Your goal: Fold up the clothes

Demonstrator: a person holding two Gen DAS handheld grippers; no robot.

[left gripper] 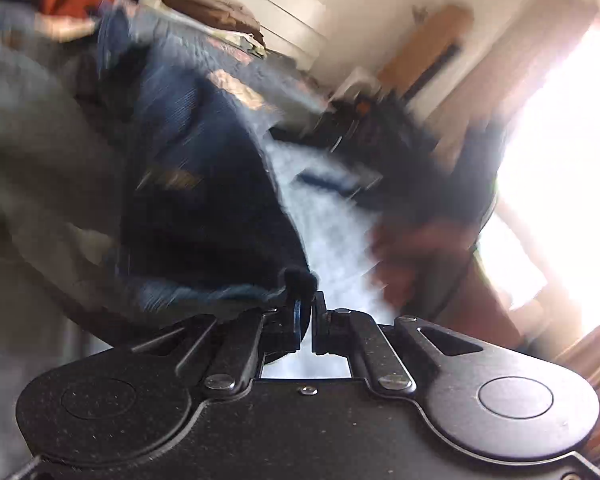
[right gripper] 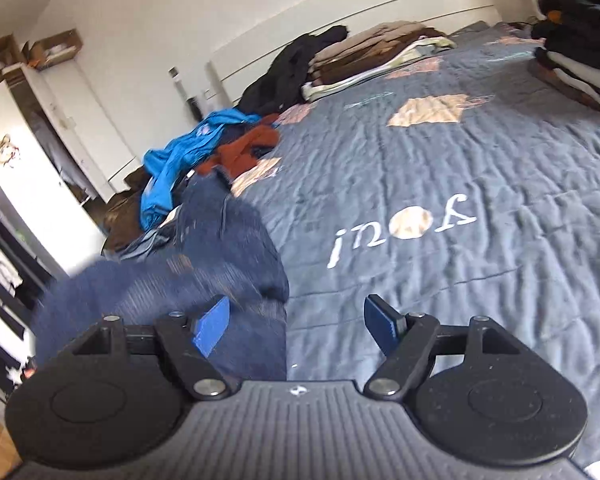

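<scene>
In the left wrist view my left gripper point(left gripper: 306, 304) is shut on the edge of a dark navy garment point(left gripper: 204, 208), which hangs blurred up and to the left of the jaws. The same navy garment point(right gripper: 204, 264) shows in the right wrist view as a blurred bunch over the bed's left side, partly in front of my left blue pad point(right gripper: 212, 326). My right gripper point(right gripper: 296, 320) stands open over the grey quilt point(right gripper: 440, 168), with nothing pressed between its pads.
A heap of unfolded clothes, bright blue point(right gripper: 180, 152) and rust orange point(right gripper: 248, 144), lies at the bed's far left. Folded stacks sit by the headboard point(right gripper: 380, 52) and at the far right point(right gripper: 580, 44). A white wardrobe point(right gripper: 40, 152) stands left of the bed.
</scene>
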